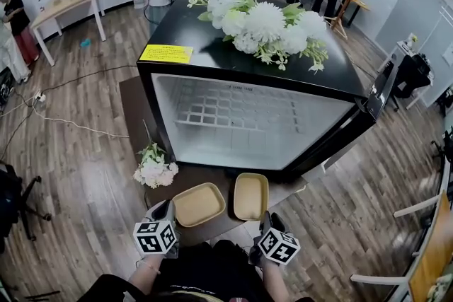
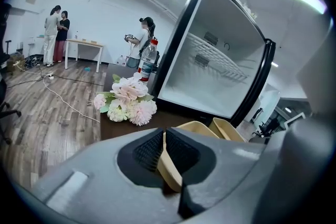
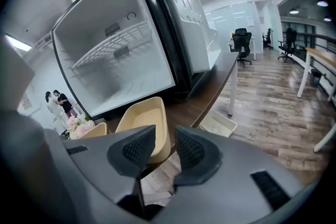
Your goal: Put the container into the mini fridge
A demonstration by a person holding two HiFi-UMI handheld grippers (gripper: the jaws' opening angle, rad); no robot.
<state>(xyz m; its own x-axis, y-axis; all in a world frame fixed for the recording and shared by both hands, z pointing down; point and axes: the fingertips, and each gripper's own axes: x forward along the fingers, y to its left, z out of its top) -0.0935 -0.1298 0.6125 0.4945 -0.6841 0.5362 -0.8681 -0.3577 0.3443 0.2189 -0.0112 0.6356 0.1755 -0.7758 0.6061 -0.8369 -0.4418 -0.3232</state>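
**Two beige containers before an open mini fridge: left one pinched, right one free**

1. Pink-and-white bouquet (image 1: pixel 153 167). It lies on the dark worktop (image 1: pixel 134 109), just left of the containers.
2. Left tool (image 1: pixel 170 208). Its jaws are pressed onto the near rim of the left container (image 1: pixel 199 204), and the thin beige wall is sandwiched between the pads.
3. Left container. A shallow tray that looks empty, resting on the worktop in front of the mini fridge (image 1: pixel 248 145) and not yet inside.
4. Right container (image 1: pixel 250 196). It sits just beside the first, close to the worktop's near edge.
5. Right tool (image 3: pixel 165 149). Its jaws are spread and grip nothing, with the right container's near rim just ahead of them.
6. Mini fridge. The door (image 1: pixel 382 88) is swung wide to the right, the interior is bare, there is a wire shelf (image 1: pixel 233 113) partway up, and white flowers (image 1: pixel 265 25) lie on top.

Hazards, as judged:
- A one-edge pinch may let the left container droop or slip on lifting.
- A high entry could catch the wire shelf.
- A leftward swing could brush the bouquet.
- The spread right tool could nudge its container off the near edge.
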